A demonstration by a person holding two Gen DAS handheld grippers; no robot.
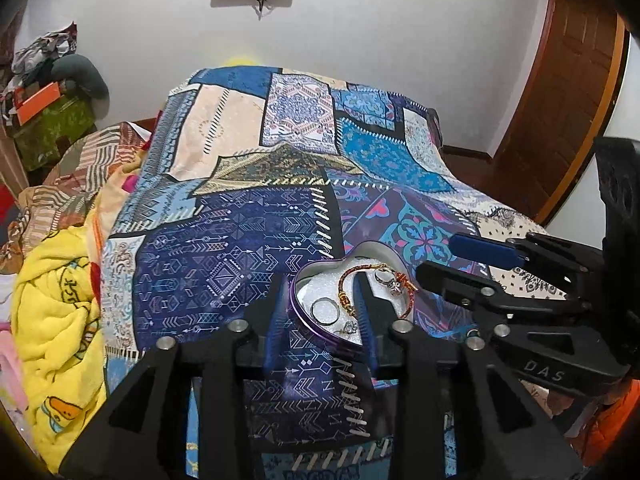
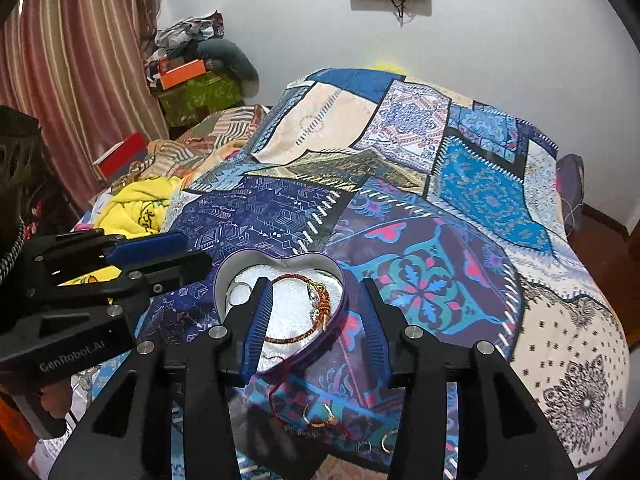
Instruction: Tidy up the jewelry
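Nearest the right wrist camera, small gold rings (image 2: 318, 414) and a thin red thread (image 2: 276, 392) are seen lying on the patterned bedspread (image 2: 472, 248), just in front of the heart-shaped tin (image 2: 340, 276). The right gripper (image 2: 316, 320) is held wide apart, with nothing between its 2 fingers; its left finger (image 2: 256, 328) is over the tin and the other is outside the rim. Inside the tin, an orange and gold bracelet (image 2: 320, 300) is laid on white padding.

In the left wrist view, the left gripper (image 1: 320, 312) is also spread wide and empty, with the near edge of the tin (image 1: 298, 308) between its fingers. 2 silver rings (image 1: 325, 311) and the bracelet (image 1: 348, 280) are seen in the tin. Farther left, a yellow blanket (image 1: 56, 320) is piled. At the back, a white wall (image 1: 360, 32) is seen.
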